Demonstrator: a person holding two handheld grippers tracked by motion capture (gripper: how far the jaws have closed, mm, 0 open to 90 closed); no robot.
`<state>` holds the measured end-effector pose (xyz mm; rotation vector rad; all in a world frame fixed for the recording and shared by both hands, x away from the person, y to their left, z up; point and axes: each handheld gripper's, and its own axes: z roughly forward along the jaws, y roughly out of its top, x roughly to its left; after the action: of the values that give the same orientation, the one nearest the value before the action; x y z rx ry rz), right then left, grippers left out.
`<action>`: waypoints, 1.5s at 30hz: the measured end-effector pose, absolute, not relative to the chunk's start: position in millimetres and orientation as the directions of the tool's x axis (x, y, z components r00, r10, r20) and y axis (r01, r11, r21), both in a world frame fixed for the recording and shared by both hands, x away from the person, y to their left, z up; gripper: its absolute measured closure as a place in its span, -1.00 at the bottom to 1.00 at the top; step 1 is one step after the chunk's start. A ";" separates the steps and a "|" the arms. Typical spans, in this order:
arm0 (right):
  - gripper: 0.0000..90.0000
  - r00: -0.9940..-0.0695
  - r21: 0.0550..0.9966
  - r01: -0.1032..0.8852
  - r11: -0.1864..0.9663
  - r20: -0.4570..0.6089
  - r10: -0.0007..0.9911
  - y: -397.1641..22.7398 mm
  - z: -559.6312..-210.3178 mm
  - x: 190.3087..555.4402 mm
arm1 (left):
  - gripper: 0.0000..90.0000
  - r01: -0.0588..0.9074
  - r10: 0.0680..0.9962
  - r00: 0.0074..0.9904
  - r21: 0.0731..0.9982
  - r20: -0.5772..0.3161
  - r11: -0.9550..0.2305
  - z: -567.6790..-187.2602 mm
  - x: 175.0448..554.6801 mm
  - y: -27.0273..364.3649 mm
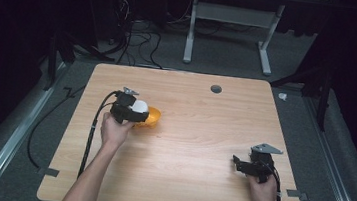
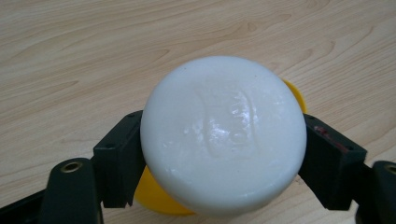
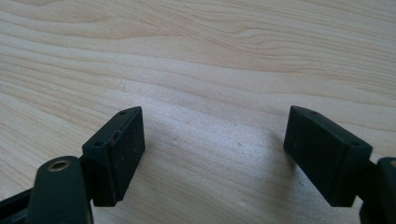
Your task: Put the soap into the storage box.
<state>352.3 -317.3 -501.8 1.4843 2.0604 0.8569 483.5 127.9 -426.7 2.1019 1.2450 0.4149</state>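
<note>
Item one: a round, white, glossy bar of soap (image 2: 223, 135), with a faint stamped panel on its face. It was clamped between the two black jaws of the left gripper (image 1: 135, 112), which pressed on its opposite sides. Position: lifted, directly above a small, shallow yellow plastic dish (image 1: 153, 116) on the left half of the table.

Item two: that yellow dish. In the left gripper view only slivers of its rim peeked out from behind the soap, at the upper right and lower left. Whether soap and dish touched could not be told.

Item three: the right gripper (image 1: 242, 163), resting low near the right front corner, well apart from the dish. Its jaws stood wide apart with nothing between them, only bare wood grain beyond.

Item four: a light wooden tabletop (image 1: 193, 182) with a grey grommet (image 1: 216, 89) near the far edge.

Status, as judged: the soap was grasped and carried over the dish; what seemed left was lowering it in, letting go, and drawing the left gripper away. The right hand (image 1: 262, 194) appeared idle.
</note>
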 end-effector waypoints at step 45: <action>-0.53 -0.317 0.713 0.664 0.228 -0.008 0.948 -317.1 -501.9 352.3 | -0.45 0.694 0.868 0.495 0.624 -0.049 -0.360 -454.6 496.5 116.1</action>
<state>352.3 -317.1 -501.9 1.4807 2.0628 0.8568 496.5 116.1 -454.6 2.1571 1.2783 0.3881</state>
